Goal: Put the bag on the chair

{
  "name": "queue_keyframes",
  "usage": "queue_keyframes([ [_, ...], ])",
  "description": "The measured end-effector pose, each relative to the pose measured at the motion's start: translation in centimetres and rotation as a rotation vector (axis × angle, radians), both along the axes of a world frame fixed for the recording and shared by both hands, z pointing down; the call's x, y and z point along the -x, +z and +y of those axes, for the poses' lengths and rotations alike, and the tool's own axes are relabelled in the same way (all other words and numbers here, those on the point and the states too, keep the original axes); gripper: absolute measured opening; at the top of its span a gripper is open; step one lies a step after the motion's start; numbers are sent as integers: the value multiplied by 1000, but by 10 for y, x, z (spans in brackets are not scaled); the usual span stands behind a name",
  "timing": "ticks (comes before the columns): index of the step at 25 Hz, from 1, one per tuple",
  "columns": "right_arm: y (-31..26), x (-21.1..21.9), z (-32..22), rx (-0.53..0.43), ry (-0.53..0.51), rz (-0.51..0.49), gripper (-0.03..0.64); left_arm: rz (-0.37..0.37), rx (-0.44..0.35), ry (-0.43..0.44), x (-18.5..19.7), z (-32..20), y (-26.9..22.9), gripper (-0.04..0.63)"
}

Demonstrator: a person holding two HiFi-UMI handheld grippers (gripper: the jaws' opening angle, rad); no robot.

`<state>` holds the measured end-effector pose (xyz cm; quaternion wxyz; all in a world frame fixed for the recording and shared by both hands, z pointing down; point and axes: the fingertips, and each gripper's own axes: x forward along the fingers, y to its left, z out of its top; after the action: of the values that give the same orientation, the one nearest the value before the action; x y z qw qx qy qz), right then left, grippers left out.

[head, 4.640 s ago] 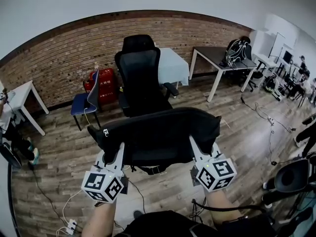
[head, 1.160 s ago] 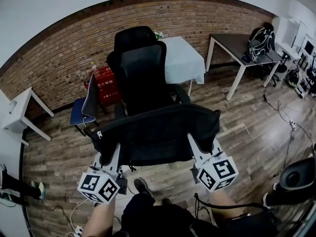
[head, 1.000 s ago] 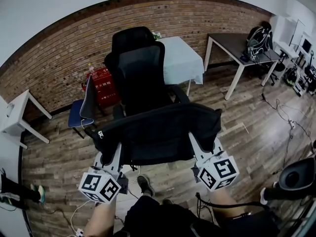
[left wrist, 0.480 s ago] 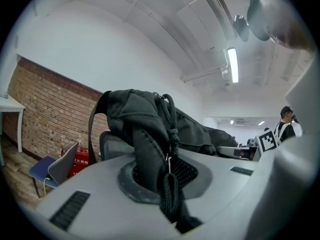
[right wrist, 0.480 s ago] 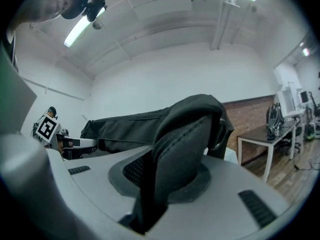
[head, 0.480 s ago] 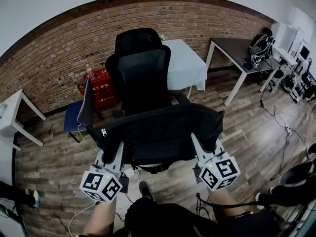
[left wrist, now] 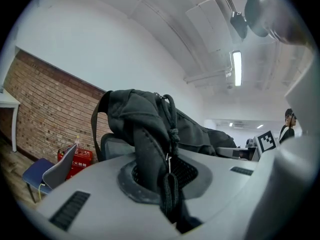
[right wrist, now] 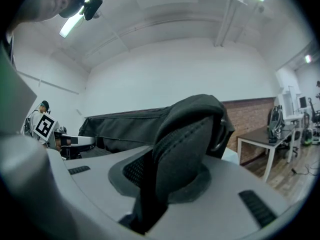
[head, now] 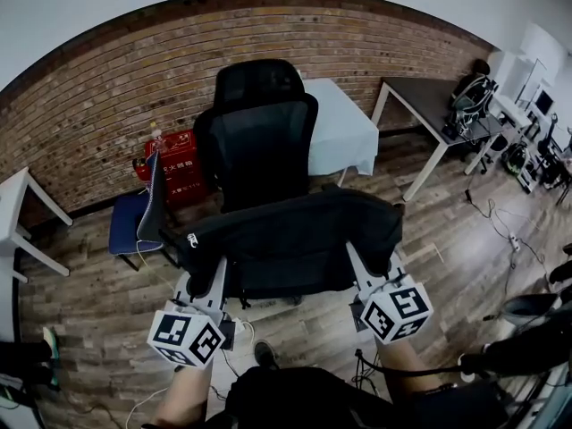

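Bag [head: 286, 244]: black, hanging stretched level between the two claws, above the wood floor [head: 89, 311], in front of the chair [head: 264, 141] and covering its lower part in the head view

Left claw [head: 217, 271]: jaws standing narrow, pinching a black strap [left wrist: 150, 154] at the bag's left end; a knotted cord [left wrist: 172, 134] is dangling beside the strap

Right claw [head: 356, 259]: jaws standing narrow, clamping a padded strap [right wrist: 185, 149] at the bag's right end

Chair: black, mesh-backed with a headrest, facing the person, standing before the brick wall [head: 107, 88]

Blue chair [head: 130, 222]: standing left of the black one, near the wall

Red box [head: 179, 168]: sitting against the wall, between the two chairs

White counter [head: 344, 132]: standing just behind the chair, to its right

Dark counter [head: 420, 101]: standing further right, carrying a backpack [head: 469, 92]
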<state>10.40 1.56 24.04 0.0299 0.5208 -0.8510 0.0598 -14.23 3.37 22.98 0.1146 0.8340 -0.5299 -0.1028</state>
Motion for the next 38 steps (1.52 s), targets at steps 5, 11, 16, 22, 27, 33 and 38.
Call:
queue_keyframes([
  [5, 1, 24, -26, -3, 12, 11, 87, -4, -1, 8, 24, -30, 5, 44],
  [11, 2, 45, -55, 21, 25, 18, 87, 16, -4, 29, 45, -61, 10, 44],
  [16, -1, 40, -81, 4, 17, 15, 87, 18, -8, 30, 40, -83, 7, 44],
  [22, -1, 33, -119, 19, -23, -5, 87, 0, -12, -10, 32, -115, 8, 44],
  [27, -4, 21, -155, 2, -94, -1, 87, 3, -2, -62, 19, -140, 3, 44],
  [33, -6, -2, -200, -3, -156, -15, 87, -10, -10, -117, -6, -172, -1, 44],
  [38, -7, -27, -233, 0, -172, -39, 87, -37, -31, -117, -34, -192, -2, 46],
])
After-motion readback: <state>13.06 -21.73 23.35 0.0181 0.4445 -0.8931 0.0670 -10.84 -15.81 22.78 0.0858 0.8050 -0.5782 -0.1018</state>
